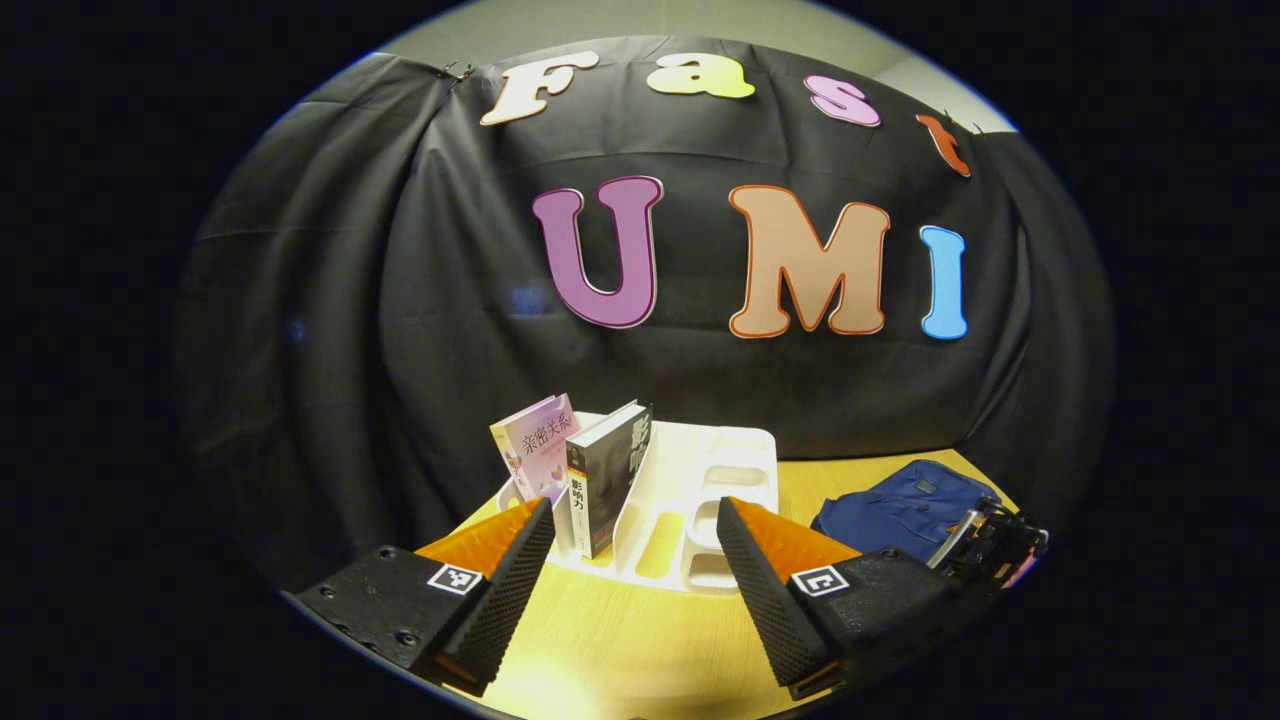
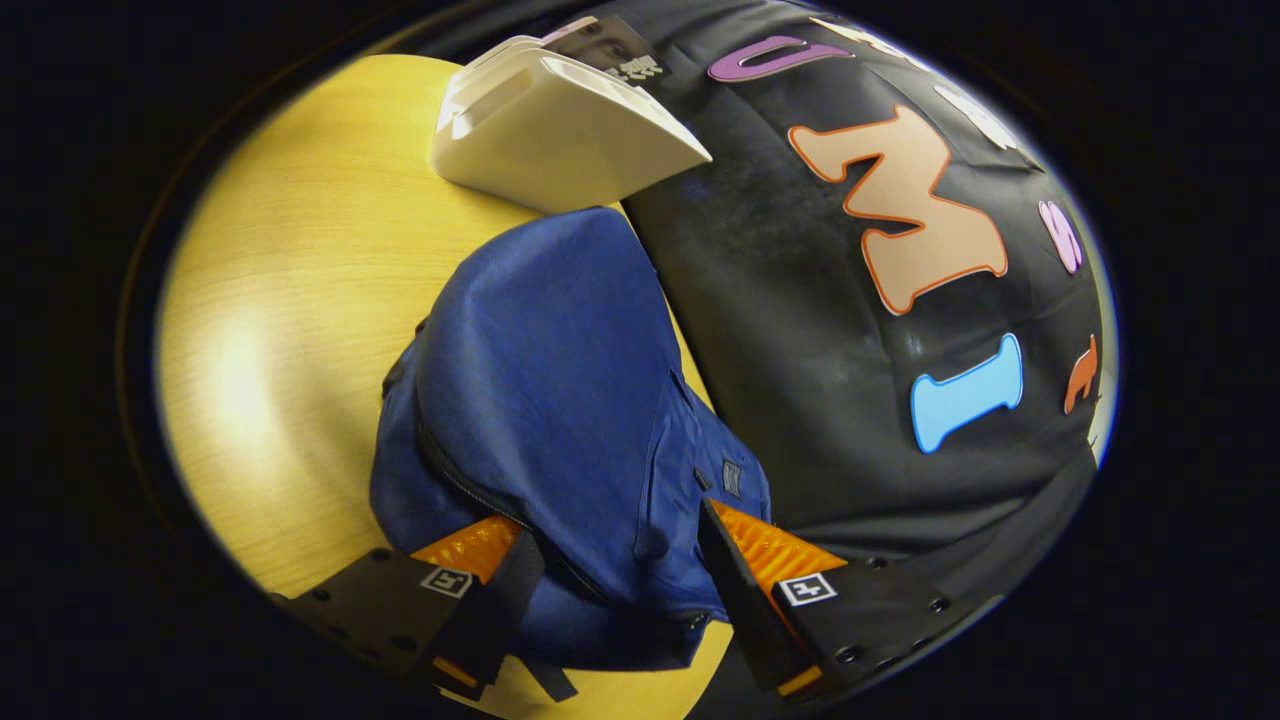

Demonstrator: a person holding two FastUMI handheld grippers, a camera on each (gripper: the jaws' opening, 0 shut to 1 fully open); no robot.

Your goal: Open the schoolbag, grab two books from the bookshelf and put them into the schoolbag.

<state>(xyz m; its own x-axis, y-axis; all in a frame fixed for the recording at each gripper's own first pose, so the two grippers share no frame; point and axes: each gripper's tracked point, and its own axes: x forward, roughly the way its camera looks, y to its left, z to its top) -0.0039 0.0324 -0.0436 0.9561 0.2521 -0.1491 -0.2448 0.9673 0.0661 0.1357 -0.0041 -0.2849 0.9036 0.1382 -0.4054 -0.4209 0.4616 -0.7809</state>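
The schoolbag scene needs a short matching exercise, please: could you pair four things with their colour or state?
Things:
1. schoolbag
2. bookshelf
3. dark book
4. left gripper

Descriptions:
A. white, standing on the wooden table
B. open, holding nothing
C. blue, lying on the table
D. leaning in the bookshelf beside a pale pink book

Pairs: 1-C, 2-A, 3-D, 4-B

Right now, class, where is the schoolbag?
The schoolbag lies on the table beside the white bookshelf; in the right gripper view, the right gripper straddles its near end.
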